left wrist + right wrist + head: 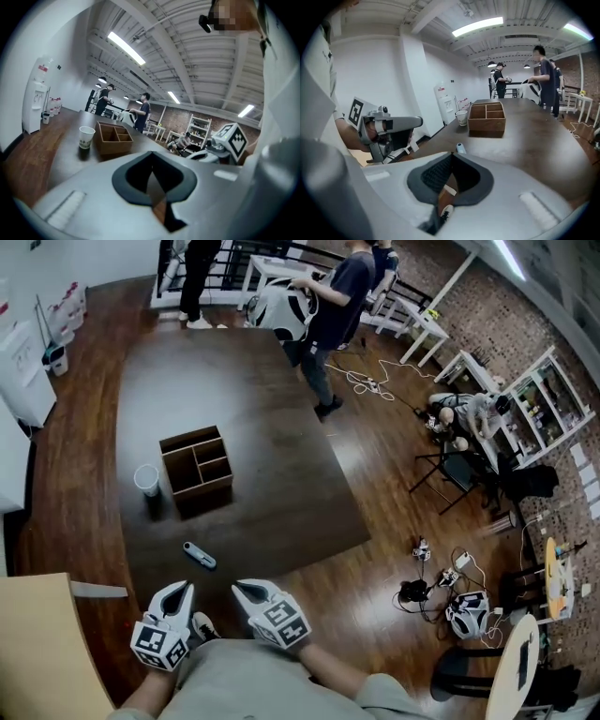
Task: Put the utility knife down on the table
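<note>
Utility knife [199, 555] lies flat on the tabletop [281, 484]. Left tongs [181, 589] and right tongs [241, 588] are pinched together, empty. Best to hold them clear of it.

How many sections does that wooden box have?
3. In the wooden box: one long section on the paper cup's side, two smaller ones beside it, far and near. None looks hidden.

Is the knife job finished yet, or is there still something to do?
Done, it seems: the utility knife lies flat on the table, clear of both tongs. In hand: nothing; the left tongs and right tongs are shut and empty, close to the person's body. Left: nothing that shows.
</note>
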`<state>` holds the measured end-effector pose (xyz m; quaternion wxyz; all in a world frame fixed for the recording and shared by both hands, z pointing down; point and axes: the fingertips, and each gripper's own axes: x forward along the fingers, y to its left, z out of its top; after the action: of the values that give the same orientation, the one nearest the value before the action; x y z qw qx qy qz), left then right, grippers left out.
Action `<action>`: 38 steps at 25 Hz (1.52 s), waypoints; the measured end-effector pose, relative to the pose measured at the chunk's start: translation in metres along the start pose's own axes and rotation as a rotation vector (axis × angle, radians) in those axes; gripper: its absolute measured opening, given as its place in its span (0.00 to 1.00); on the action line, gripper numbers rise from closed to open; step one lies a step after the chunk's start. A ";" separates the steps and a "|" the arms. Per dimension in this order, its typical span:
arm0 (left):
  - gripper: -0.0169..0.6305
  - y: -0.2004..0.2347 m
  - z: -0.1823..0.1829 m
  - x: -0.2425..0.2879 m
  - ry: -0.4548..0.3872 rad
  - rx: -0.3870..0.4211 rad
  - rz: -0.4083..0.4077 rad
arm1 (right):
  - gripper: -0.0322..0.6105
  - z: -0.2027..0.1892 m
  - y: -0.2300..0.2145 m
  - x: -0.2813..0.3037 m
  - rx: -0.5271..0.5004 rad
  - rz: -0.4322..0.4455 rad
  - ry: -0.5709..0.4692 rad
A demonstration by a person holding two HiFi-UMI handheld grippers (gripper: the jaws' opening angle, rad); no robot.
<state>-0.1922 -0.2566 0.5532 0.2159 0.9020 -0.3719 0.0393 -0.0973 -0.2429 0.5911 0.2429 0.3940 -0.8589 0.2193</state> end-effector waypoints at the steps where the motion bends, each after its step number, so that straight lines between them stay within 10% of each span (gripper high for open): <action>1: 0.03 -0.008 -0.001 0.004 -0.001 0.000 0.000 | 0.05 0.000 -0.004 -0.006 0.005 -0.001 -0.014; 18: 0.03 -0.138 -0.026 0.021 -0.019 0.040 0.178 | 0.05 -0.021 -0.030 -0.110 -0.029 0.135 -0.212; 38: 0.03 -0.187 -0.013 -0.084 -0.173 0.104 0.324 | 0.05 0.016 0.062 -0.174 -0.153 0.220 -0.381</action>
<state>-0.1233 -0.0787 0.4782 0.1268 0.8404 -0.5268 0.0151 -0.0503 -0.1158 0.4647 0.0799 0.3126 -0.9412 0.1004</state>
